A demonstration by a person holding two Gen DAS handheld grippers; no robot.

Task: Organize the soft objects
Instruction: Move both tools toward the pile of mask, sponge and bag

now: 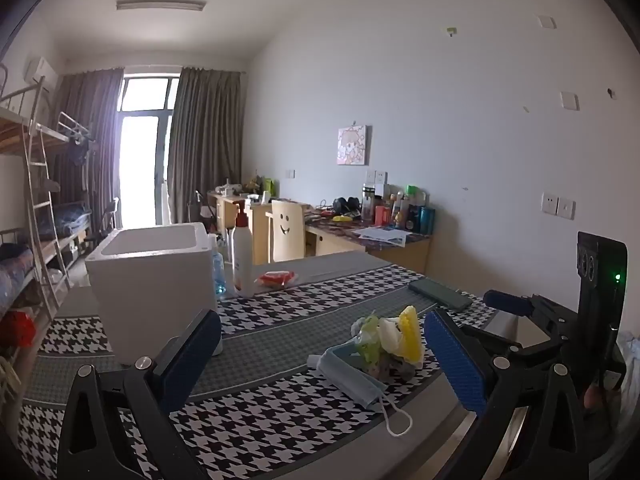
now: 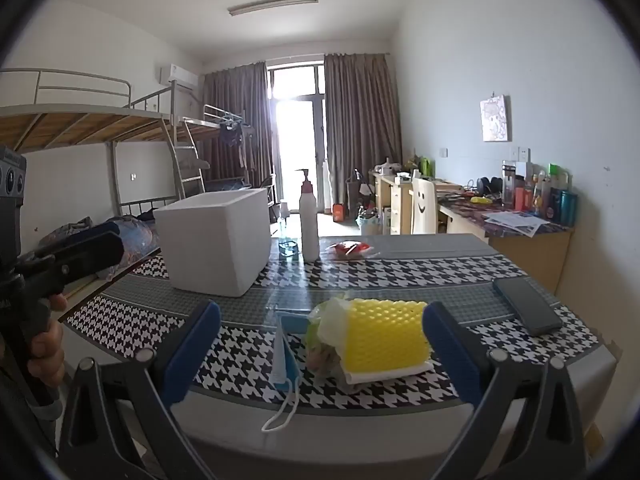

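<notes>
A pile of soft things lies near the table's front edge: a yellow foam net (image 2: 386,334) on a white pad, a crumpled green-white plastic bag (image 2: 326,330) and a blue face mask (image 2: 286,354). The pile also shows in the left wrist view, with the foam net (image 1: 411,334) and the mask (image 1: 350,376). A white foam box (image 1: 154,280) (image 2: 216,240) stands open-topped at the left. My left gripper (image 1: 324,364) is open, the pile just ahead between its pads. My right gripper (image 2: 322,354) is open around the pile.
A white pump bottle (image 2: 309,220) and a small blue bottle (image 1: 218,268) stand behind the box. A red-white packet (image 2: 349,249) lies mid-table. A dark phone (image 2: 526,310) lies at the right. The houndstooth cloth (image 2: 400,272) covers the table. Desks and bunk beds stand beyond.
</notes>
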